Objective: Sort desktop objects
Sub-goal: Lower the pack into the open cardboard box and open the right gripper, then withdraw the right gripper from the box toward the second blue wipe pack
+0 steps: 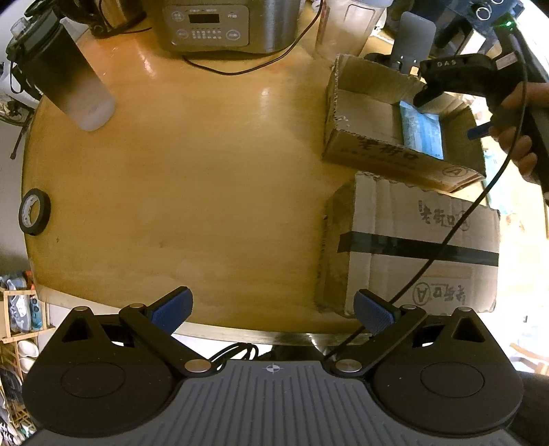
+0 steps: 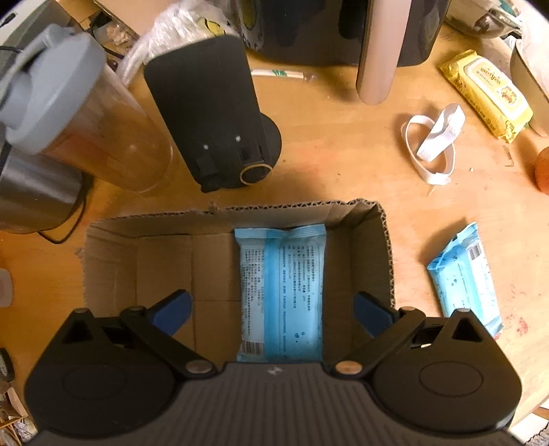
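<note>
An open cardboard box (image 2: 164,260) sits on the wooden table, with a blue wipes packet (image 2: 283,291) lying flat inside it. My right gripper (image 2: 272,312) is open and empty, hovering just above that packet with its fingers wide on either side. A second blue packet (image 2: 466,278) lies on the table right of the box. In the left wrist view the same box (image 1: 363,113) with its packet (image 1: 422,130) is at the upper right, with the right gripper body over it. My left gripper (image 1: 272,308) is open and empty over the table's near edge.
A taped, closed cardboard box (image 1: 418,247) sits in front of the open one. A black tape roll (image 1: 34,211), a bottle (image 1: 68,75) and a rice cooker (image 1: 223,24) stand around the table. A black device (image 2: 212,116), white strap (image 2: 432,144) and yellow wipes pack (image 2: 487,92) lie beyond the box.
</note>
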Motion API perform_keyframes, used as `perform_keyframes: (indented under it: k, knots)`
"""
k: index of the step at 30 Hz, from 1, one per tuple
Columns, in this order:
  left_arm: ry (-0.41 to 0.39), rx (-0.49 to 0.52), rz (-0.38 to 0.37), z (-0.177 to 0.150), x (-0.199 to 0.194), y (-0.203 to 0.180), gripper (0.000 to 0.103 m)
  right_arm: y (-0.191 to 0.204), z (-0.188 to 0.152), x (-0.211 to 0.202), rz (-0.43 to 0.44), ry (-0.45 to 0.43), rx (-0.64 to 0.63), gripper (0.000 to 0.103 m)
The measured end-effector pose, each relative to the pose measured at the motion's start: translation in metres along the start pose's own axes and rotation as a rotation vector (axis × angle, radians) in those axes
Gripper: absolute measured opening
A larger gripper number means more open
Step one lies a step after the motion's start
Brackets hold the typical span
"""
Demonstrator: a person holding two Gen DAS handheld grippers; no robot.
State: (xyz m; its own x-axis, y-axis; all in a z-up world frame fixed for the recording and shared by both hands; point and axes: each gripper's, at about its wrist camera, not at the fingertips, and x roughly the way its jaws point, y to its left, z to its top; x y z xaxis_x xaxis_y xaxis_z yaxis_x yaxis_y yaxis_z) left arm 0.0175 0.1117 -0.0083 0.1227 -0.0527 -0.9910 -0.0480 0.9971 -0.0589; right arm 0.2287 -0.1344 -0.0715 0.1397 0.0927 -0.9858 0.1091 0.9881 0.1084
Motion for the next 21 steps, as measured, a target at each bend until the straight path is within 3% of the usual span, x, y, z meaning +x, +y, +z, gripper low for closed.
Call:
perform_keyframes:
  k: [10,21]
  knots:
    - [-0.002,0.022,-0.009,0.002,-0.005,-0.007,0.103,0.002,0.0,-0.033,0.003,-0.024,-0.007,0.103]
    - [0.006,0.031,-0.002,0.002,-0.005,-0.02,0.103,-0.014,-0.003,-0.036,0.004,-0.038,-0.005,0.103]
